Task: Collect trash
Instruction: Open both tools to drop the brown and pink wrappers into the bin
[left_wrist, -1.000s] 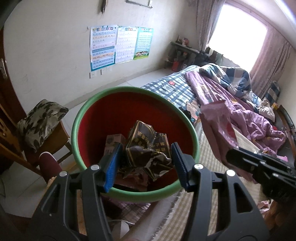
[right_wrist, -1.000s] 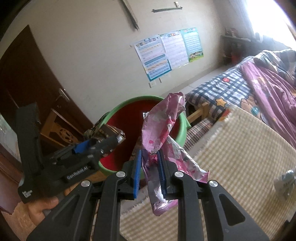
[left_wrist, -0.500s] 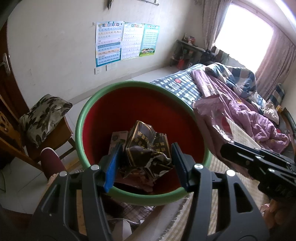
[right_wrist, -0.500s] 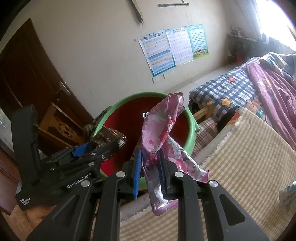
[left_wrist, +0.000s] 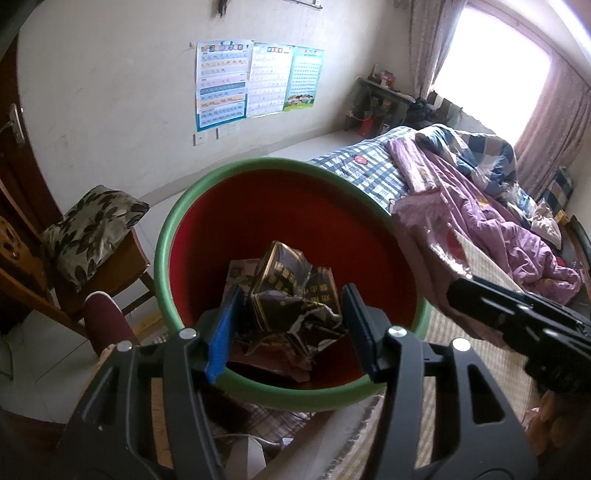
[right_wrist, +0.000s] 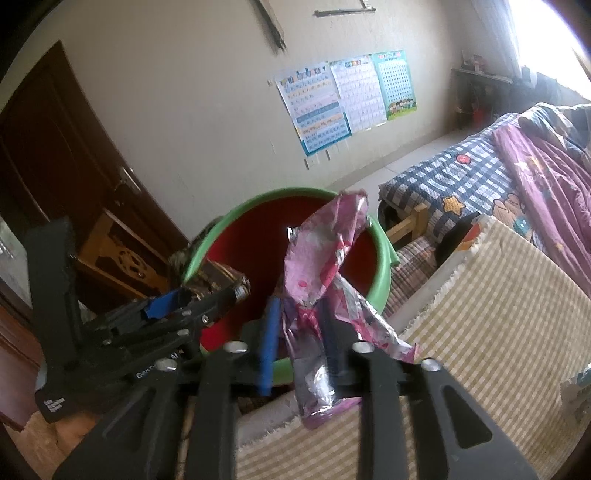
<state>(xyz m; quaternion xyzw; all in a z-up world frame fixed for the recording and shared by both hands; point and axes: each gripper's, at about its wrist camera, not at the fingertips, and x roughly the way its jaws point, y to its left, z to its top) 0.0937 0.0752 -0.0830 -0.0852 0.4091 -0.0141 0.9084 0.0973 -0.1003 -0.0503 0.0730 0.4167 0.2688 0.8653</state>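
A red bin with a green rim (left_wrist: 258, 164) stands below both grippers. My left gripper (left_wrist: 293, 295) hangs over the bin, its jaws opening. A crumpled brown-and-gold wrapper (left_wrist: 295, 291) sits loosely between them, clear of the blue pad (left_wrist: 225, 328). More trash lies in the bin under it. My right gripper (right_wrist: 299, 306) is at the bin's rim (right_wrist: 280, 194), its jaws also opening. A pink foil wrapper (right_wrist: 325, 251) stands between them, leaning on the right finger and clear of the blue pad. Each gripper also shows in the other's view: right gripper (left_wrist: 517, 321), left gripper (right_wrist: 207, 291).
A wooden chair with a leaf-print cushion (left_wrist: 92, 221) stands left of the bin, and a dark door (right_wrist: 55, 166) behind it. A bed with a purple quilt (left_wrist: 480, 192) lies to the right. A yellow checked mat (right_wrist: 498, 314) carries another pale wrapper (right_wrist: 576, 391) at its right edge.
Both grippers' jaws have widened, so the brown wrapper and the pink wrapper now sit loose between the pads. Neither hand has visibly shifted.
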